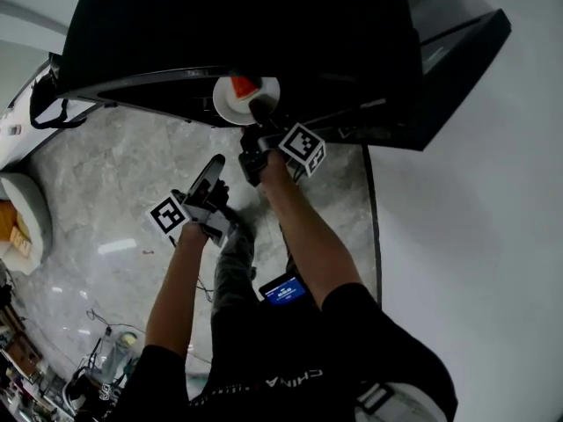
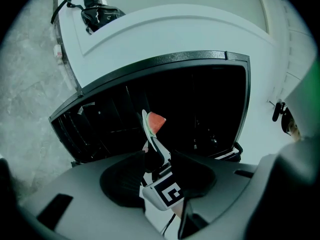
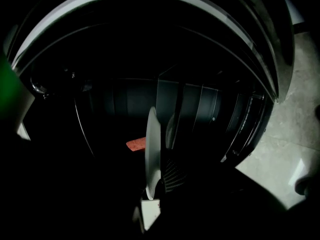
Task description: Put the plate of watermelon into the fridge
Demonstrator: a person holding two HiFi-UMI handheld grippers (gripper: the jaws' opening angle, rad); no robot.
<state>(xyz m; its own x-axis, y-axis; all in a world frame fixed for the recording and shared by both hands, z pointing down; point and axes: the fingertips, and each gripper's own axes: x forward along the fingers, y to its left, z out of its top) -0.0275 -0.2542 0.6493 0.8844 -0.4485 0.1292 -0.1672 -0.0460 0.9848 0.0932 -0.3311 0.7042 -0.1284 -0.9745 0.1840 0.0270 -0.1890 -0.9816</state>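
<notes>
My right gripper [image 1: 257, 111] is pressed together on the near rim of the small round white plate [image 1: 230, 104]. The rim sits edge-on between its jaws in the right gripper view. On the plate lies one red wedge of watermelon with a green rind [image 1: 244, 86], set toward the far side, away from the grip. The plate hangs in the air at the front edge of the open black-framed fridge [image 2: 165, 60], just at the mouth of its dark inside. I cannot make out a shelf under it, so I judge it is not set down yet.

My left gripper [image 1: 211, 172] hangs lower and nearer to me over the grey marbled stone floor [image 1: 106, 200]. Its jaws are spread with nothing between them, and it is well apart from the plate.

The plate looks like glazed ceramic: stiff, smooth, slippery under the pads, and breakable on that floor. I hold it at one edge only, so its weight and the fruit's pull down on the far side. I would hold it level, since the wet wedge lies loose and could slide off. The rim is the only sensible place to grip it, and the fruit itself is too soft to pinch.
</notes>
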